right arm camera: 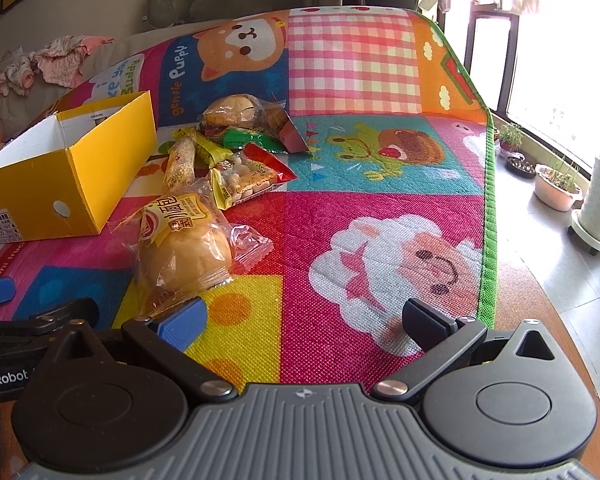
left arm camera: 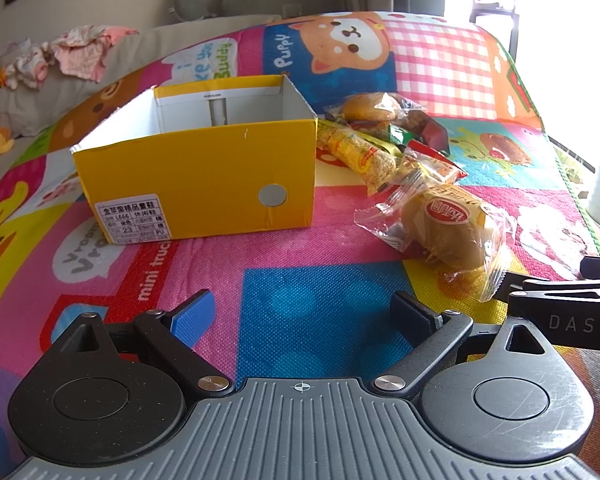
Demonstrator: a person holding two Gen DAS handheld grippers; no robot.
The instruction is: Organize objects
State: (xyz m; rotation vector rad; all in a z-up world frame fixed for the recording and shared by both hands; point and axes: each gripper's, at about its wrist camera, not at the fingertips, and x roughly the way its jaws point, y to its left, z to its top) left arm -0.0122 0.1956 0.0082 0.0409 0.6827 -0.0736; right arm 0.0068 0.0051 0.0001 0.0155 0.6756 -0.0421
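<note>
Left gripper (left arm camera: 304,312) and right gripper (right arm camera: 306,316) hovered over the play mat (right arm camera: 380,208), fingers spread, holding nothing. Wrapped bun (right arm camera: 184,248) lay just ahead; snack pile (right arm camera: 240,148) beyond, beside the seemingly empty yellow box (left arm camera: 196,184).

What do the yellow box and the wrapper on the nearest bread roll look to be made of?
Yellow box: apparently cardboard, matte yellow outside and white inside, with folded flaps, a punched hole and a paper label. Bread roll wrapper: looks like thin clear plastic film, glossy and crinkled, with crimped ends; the roll shows through.
</note>
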